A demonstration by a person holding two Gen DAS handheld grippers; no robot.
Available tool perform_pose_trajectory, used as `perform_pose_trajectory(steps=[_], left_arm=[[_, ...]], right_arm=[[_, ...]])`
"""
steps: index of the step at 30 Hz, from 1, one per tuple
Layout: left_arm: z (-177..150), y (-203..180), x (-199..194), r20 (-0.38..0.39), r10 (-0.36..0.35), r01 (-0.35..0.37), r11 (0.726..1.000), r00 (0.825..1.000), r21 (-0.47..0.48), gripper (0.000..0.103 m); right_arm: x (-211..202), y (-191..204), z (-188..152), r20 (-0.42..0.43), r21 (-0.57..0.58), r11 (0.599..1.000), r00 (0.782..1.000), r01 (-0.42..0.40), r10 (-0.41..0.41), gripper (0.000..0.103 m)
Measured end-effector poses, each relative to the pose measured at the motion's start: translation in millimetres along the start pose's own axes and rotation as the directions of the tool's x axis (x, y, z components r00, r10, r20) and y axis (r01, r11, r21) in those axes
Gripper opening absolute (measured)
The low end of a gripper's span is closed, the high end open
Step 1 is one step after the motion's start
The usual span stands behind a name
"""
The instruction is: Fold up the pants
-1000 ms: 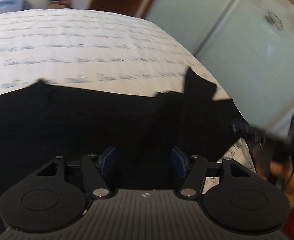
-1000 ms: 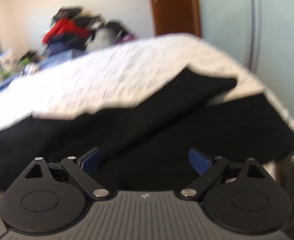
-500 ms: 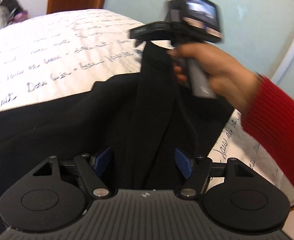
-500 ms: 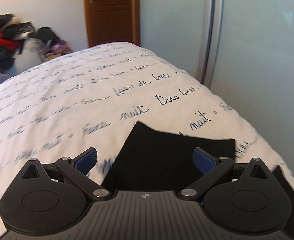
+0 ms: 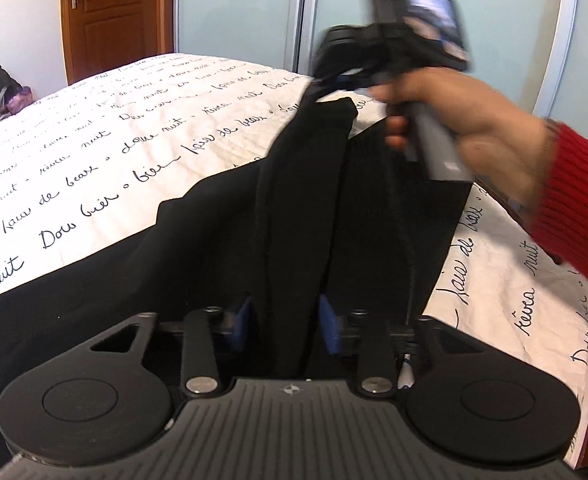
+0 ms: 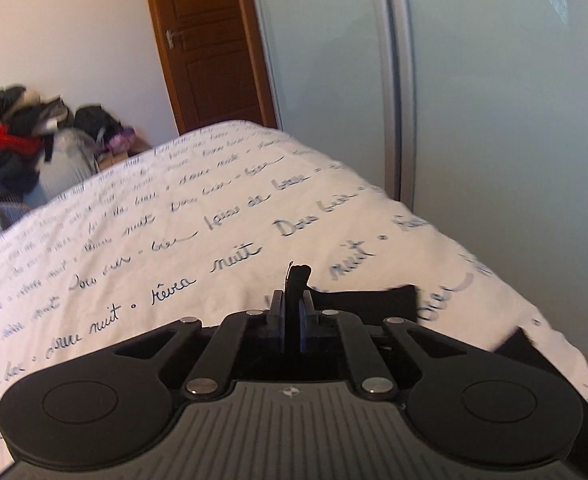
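Black pants [image 5: 214, 216] lie on a white bedspread with handwritten script [image 5: 94, 140]. My right gripper [image 6: 292, 312] is shut on a pinch of the black fabric [image 6: 296, 280]; in the left wrist view it [image 5: 334, 80] holds a lifted band of pants above the bed. That band [image 5: 298, 200] runs down between the blue pads [image 5: 328, 326] of my left gripper [image 5: 286, 322]. The left jaws stand close around the band, with small gaps beside it.
A wooden door [image 6: 210, 60] and pale sliding wardrobe panels [image 6: 494, 100] stand behind the bed. A pile of clothes [image 6: 18, 132] sits at the far left. The bed's right edge [image 5: 574, 360] drops off beside the pants.
My right gripper closed on the pants' edge and lifted it. My left gripper's jaws narrowed around the raised band of fabric.
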State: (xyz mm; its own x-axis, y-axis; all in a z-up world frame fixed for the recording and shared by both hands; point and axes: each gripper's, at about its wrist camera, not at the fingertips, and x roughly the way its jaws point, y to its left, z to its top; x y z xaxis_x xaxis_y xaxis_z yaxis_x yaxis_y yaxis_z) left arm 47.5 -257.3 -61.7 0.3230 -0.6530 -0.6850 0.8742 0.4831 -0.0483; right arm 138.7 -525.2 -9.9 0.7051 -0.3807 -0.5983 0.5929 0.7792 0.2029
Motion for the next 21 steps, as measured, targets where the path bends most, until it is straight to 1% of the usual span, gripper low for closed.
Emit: perform_pose_trajectory(steps=[3, 6, 8, 11, 13, 16, 17, 19, 21], left_arm=[[-0.5, -2.7, -2.6, 0.003, 0.008, -0.008, 1.000, 1.000, 0.001, 0.020], [-1.5, -9.6, -5.2, 0.007, 0.023, -0.023, 0.999, 1.000, 0.025, 0.017], [-3.0, -14.2, -5.2, 0.007, 0.031, -0.032, 0.998, 0.999, 0.049, 0.017], [-4.2, -18.0, -1.8, 0.003, 0.050, -0.050, 0.996, 0.999, 0.074, 0.018], [-3.2, -18.6, 0.2, 0.000, 0.056, -0.056, 0.995, 0.998, 0.082, 0.018], [-0.8, -18.8, 2.4, -0.006, 0.062, -0.061, 0.994, 0.998, 0.092, 0.020], [-0.2, -19.0, 3.2, -0.007, 0.065, -0.064, 0.993, 0.998, 0.096, 0.021], [0.1, -21.1, 3.7, -0.009, 0.067, -0.065, 0.992, 0.998, 0.109, 0.022], [0.1, -23.4, 4.2, 0.000, 0.068, -0.068, 0.990, 0.998, 0.124, 0.024]], right_arm=[[-24.1, -30.5, -7.0, 0.017, 0.080, 0.996, 1.000, -0.025, 0.024, 0.006], [-43.6, -58.9, -18.2, 0.027, 0.145, 0.989, 0.999, -0.031, 0.027, 0.006], [-50.9, -78.7, -27.0, 0.018, 0.210, 0.977, 0.999, -0.042, 0.039, 0.007], [-52.3, -106.1, -39.9, -0.009, 0.325, 0.943, 0.997, -0.072, 0.079, 0.007], [-47.8, -119.4, -46.8, -0.024, 0.391, 0.915, 0.993, -0.101, 0.119, 0.007], [-37.3, -135.1, -54.7, -0.017, 0.510, 0.844, 0.979, -0.164, 0.201, 0.008], [-33.7, -136.9, -55.6, -0.013, 0.531, 0.828, 0.975, -0.180, 0.220, 0.008], [-27.6, -135.7, -55.9, -0.003, 0.541, 0.816, 0.969, -0.205, 0.245, 0.009], [-21.1, -131.6, -55.4, -0.001, 0.536, 0.816, 0.967, -0.214, 0.254, 0.009]])
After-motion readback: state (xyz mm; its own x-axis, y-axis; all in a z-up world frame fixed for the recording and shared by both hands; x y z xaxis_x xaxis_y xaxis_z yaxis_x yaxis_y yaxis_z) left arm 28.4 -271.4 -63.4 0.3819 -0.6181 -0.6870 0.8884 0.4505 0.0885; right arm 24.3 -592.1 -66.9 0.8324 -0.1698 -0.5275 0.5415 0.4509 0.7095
